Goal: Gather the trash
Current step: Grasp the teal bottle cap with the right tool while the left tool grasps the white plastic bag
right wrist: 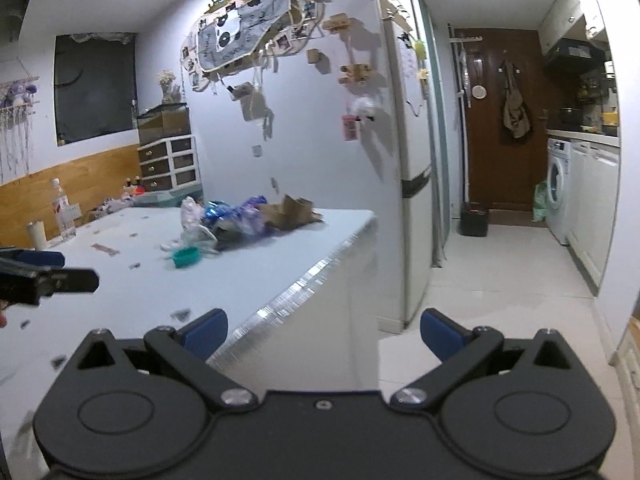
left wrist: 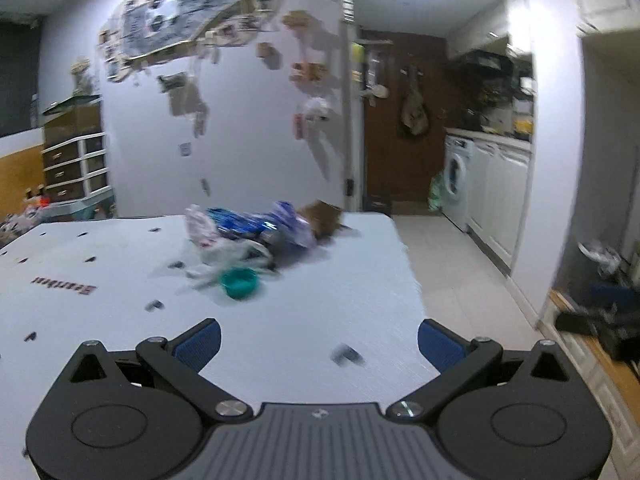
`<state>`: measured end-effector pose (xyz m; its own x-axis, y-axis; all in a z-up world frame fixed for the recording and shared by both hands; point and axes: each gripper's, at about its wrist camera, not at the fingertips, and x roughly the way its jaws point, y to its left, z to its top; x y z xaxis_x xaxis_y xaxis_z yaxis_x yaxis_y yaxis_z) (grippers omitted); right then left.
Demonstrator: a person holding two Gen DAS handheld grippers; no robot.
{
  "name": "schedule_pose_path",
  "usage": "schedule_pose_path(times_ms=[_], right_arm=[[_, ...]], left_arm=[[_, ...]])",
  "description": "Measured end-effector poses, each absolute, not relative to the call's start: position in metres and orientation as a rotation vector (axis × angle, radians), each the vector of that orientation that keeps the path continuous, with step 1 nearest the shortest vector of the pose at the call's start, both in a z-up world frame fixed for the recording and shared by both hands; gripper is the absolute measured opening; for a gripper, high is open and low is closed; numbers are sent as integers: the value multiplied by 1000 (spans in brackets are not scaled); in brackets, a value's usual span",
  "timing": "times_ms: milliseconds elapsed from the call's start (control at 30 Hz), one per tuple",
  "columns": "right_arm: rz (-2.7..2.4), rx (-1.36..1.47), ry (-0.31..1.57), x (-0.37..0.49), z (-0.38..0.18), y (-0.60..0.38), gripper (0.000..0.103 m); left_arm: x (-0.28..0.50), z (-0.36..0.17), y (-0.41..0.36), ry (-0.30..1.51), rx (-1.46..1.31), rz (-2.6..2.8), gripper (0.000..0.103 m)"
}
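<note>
The left gripper (left wrist: 319,342) hovered over the near part of the pale, matte white counter (left wrist: 280,320), its ribbed blue pads spread wide with nothing between them. The right gripper (right wrist: 323,334) was just as wide and empty, hanging past the counter's near right edge — a bright, ridged strip — above the pale tiled floor (right wrist: 500,280).

The trash sat toward the far side of the counter: a heap of crumpled wrappers (left wrist: 256,232), glossy blue and purple foil mixed with thin white plastic, with a torn brown cardboard piece (left wrist: 324,218) just beside it on the right. In front of the heap lay a small round teal cap (left wrist: 239,282), shallow and smooth. Small dark scraps dotted the counter top — blurred, shapes unclear. At far left stood a clear plastic bottle (right wrist: 63,216).
</note>
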<state>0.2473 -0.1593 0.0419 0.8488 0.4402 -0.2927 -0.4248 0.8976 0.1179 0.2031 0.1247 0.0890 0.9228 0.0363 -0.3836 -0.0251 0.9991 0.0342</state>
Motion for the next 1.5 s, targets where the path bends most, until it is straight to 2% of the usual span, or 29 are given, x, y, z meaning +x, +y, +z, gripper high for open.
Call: schedule_pose_path(times_ms=[400, 567, 733, 1033, 1100, 1267, 1500], right_arm=[[616, 75, 245, 288, 60, -89, 103], [604, 65, 193, 309, 64, -66, 103], [644, 52, 230, 338, 63, -49, 103], [689, -101, 319, 379, 64, -1, 103], [708, -136, 321, 384, 65, 11, 101], [746, -169, 376, 405, 68, 48, 79], [818, -235, 479, 431, 59, 108, 67]], left_arm=[[322, 128, 212, 400, -183, 112, 103], [384, 111, 237, 448, -261, 177, 103], [436, 85, 260, 505, -343, 176, 103], [468, 51, 281, 496, -347, 138, 101], [469, 50, 284, 495, -318, 133, 96], [479, 45, 293, 506, -313, 120, 81], [486, 38, 306, 534, -339, 92, 73]])
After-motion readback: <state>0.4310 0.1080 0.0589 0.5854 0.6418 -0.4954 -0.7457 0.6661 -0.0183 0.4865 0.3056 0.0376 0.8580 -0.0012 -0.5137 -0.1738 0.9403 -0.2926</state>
